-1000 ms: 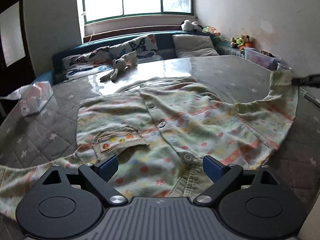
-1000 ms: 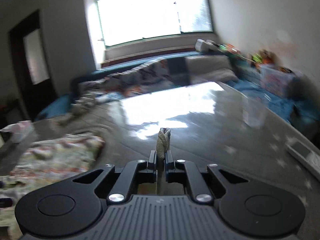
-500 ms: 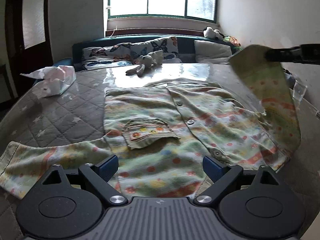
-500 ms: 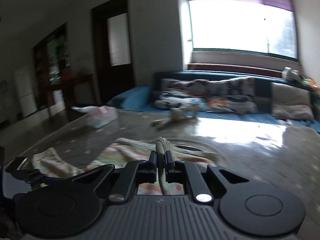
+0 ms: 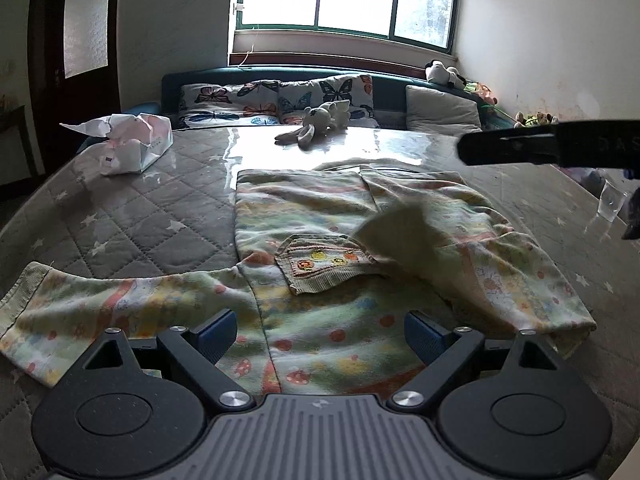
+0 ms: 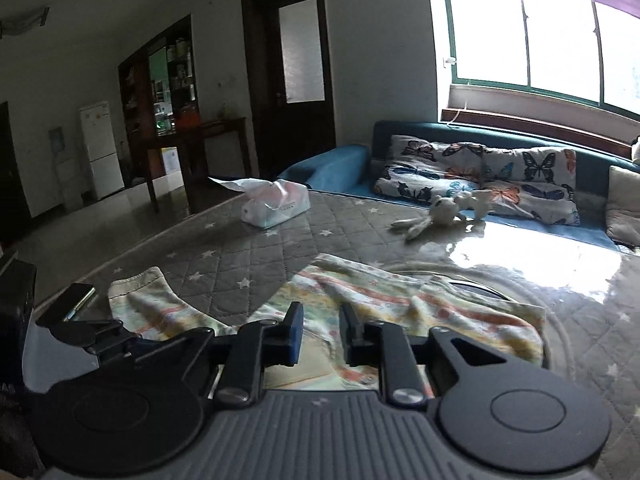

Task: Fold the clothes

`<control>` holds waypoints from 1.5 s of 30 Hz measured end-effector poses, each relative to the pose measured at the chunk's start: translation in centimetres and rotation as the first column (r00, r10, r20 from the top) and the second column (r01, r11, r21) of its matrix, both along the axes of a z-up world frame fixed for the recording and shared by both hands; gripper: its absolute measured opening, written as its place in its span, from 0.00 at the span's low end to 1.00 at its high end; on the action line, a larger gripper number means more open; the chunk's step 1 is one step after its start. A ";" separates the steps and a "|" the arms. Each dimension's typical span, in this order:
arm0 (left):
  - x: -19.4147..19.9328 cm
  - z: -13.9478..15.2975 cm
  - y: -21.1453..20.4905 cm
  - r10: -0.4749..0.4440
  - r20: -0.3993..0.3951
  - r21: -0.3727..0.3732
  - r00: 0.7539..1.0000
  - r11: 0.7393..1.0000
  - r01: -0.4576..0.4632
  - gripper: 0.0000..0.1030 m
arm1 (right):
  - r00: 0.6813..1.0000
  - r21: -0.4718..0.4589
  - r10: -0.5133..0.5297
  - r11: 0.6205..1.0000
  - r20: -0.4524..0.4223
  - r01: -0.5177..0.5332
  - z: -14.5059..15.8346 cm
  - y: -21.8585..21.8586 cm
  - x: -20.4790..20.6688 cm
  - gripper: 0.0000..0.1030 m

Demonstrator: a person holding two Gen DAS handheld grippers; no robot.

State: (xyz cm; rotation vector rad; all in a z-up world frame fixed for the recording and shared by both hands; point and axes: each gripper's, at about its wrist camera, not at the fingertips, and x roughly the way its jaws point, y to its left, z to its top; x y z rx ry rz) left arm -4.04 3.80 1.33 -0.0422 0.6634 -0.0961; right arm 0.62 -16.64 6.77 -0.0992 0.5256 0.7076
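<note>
Over on the left, a tissue pack [image 5: 134, 148] sits on the quilted tabletop [image 5: 132, 216], well apart from the work. Nearer, the left sleeve [image 5: 100, 304] of the little printed shirt [image 5: 320, 288] lies stretched out flat toward the tabletop's edge, not yet folded in. The left gripper [image 5: 316, 334] hovers low over the shirt's near hem, its fingers [image 5: 216, 334] spread wide with nothing between them.

The shirt itself lies face up in the middle of the tabletop, its small pocket [image 5: 324, 264] showing. Beyond it a stuffed rabbit [image 5: 316, 126] rests near the butterfly cushions [image 5: 276, 100].

To the right, the right sleeve [image 5: 420, 236] is already laid across the chest, its cuff landing just beside the pocket. The right gripper [image 6: 318, 336] hangs above that side; its fingers are parting at this moment and no cloth shows between them, so I would say the sleeve has been let go.

By my reckoning the fold is at an early stage: one sleeve in, the other sleeve and the body folds left to do.

The turned-in sleeve is blurred in the left view, so how neatly it lies is hard to judge. The shirt's near hem is hidden behind the gripper bodies, and the collar [image 5: 380, 166] is lost in glare.
</note>
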 end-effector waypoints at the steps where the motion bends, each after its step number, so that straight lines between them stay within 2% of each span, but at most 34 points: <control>1: 0.1 0.1 0.0 -0.003 0.001 -0.001 1.000 1.000 0.003 0.87 | 1.000 -0.005 -0.003 1.000 -0.003 0.003 0.0 -0.6 0.0 0.21; 3: 0.2 0.2 -0.2 -0.014 0.004 -0.002 1.000 1.000 0.014 0.86 | 1.000 -0.037 -0.015 0.999 -0.007 0.014 -0.2 -2.1 -0.2 0.21; 5: 0.4 0.3 -0.5 -0.029 0.007 0.001 1.000 1.000 0.029 0.85 | 0.999 -0.085 -0.028 0.996 -0.018 0.027 -0.8 -3.8 -0.5 0.28; 8: 1.0 0.1 -1.0 -0.043 -0.001 0.003 0.999 0.999 0.043 0.81 | 0.996 -0.141 -0.065 0.988 -0.062 0.056 -2.6 -6.2 -1.2 0.31; 11: 1.9 -0.3 -1.5 -0.057 -0.020 0.007 0.998 0.998 0.057 0.70 | 0.988 -0.159 -0.099 0.984 -0.122 0.079 -4.7 -8.3 -2.1 0.31; 13: 2.4 -0.7 -1.8 -0.070 -0.037 0.008 0.997 0.998 0.070 0.58 | 0.980 -0.161 -0.123 0.982 -0.154 0.098 -5.9 -9.4 -2.6 0.31; 17: 3.0 -1.2 -2.4 -0.088 -0.058 0.011 0.994 0.996 0.088 0.54 | 0.969 -0.151 -0.153 0.981 -0.195 0.124 -7.2 -10.8 -2.9 0.31; 20: 3.1 -1.3 -2.6 -0.094 -0.058 0.010 0.994 0.995 0.094 0.42 | 0.972 -0.147 -0.148 0.982 -0.183 0.121 -6.9 -11.1 -2.6 0.32; 23: 3.2 -1.1 -2.6 -0.093 -0.054 -0.002 0.994 0.996 0.093 0.24 | 0.978 -0.127 -0.158 0.982 -0.140 0.140 -6.0 -11.0 -1.6 0.35; 25: 3.1 -0.8 -2.7 -0.087 -0.044 0.000 0.995 0.996 0.087 0.09 | 0.979 -0.112 -0.165 0.982 -0.118 0.152 -5.6 -10.8 -0.6 0.35; 26: 3.0 -0.7 -2.7 -0.083 -0.039 0.003 0.996 0.997 0.083 0.07 | 0.979 -0.106 -0.166 0.982 -0.114 0.155 -5.5 -10.6 -0.1 0.35; 34: 2.3 0.2 -1.3 -0.050 -0.035 -0.030 0.998 0.998 0.049 0.04 | 0.979 -0.156 -0.159 0.978 -0.131 0.137 -7.9 -8.9 2.8 0.35; 37: 2.1 0.4 -1.0 -0.052 -0.033 -0.035 0.998 0.998 0.051 0.04 | 0.979 -0.147 -0.157 0.979 -0.130 0.138 -7.9 -8.9 2.5 0.37; 40: 2.3 0.1 -0.9 -0.052 -0.052 -0.029 0.997 0.998 0.050 0.04 | 0.981 -0.141 -0.154 0.981 -0.121 0.136 -7.6 -9.1 1.8 0.43; 45: 2.1 -0.1 -0.3 -0.030 -0.062 -0.032 0.998 0.999 0.028 0.10 | 0.983 -0.163 -0.152 0.977 -0.101 0.135 -7.3 -9.2 0.6 0.43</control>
